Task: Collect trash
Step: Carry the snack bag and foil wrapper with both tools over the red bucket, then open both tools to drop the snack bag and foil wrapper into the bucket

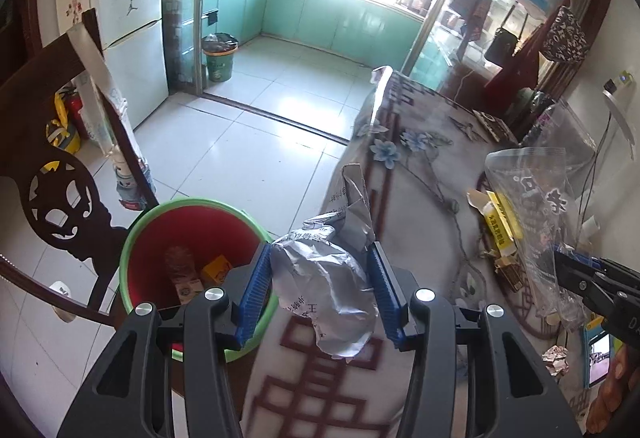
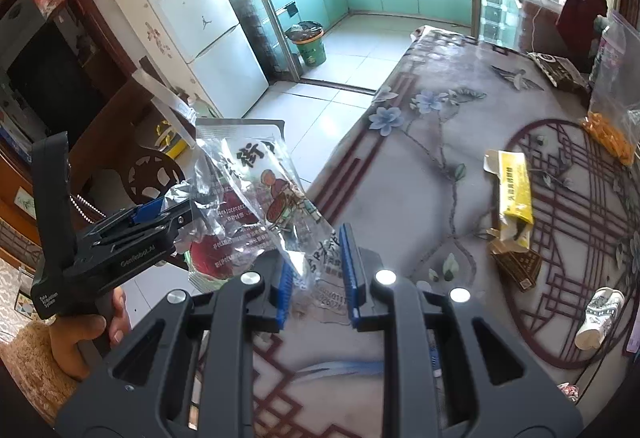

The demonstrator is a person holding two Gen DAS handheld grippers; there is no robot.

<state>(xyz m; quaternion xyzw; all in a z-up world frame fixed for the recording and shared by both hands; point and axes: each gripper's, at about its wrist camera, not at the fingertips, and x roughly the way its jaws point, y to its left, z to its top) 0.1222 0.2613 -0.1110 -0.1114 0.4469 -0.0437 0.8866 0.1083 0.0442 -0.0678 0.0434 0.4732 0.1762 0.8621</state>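
Trash is being carried to the red, green-rimmed plastic bin (image 1: pixel 192 258): a crumpled silver foil wrapper (image 1: pixel 324 278) is clamped in the left gripper (image 1: pixel 320 290) at the bin's edge, and a clear printed plastic bag (image 2: pixel 260 198) is pinched in the nearly closed right gripper (image 2: pixel 320 278). Next, each piece apparently must be brought over the bin's mouth and released. A yellow carton (image 2: pixel 514 190) and a paper cup (image 2: pixel 600 318) remain on the flower-patterned tablecloth (image 2: pixel 400 166), with a tiled kitchen beyond.
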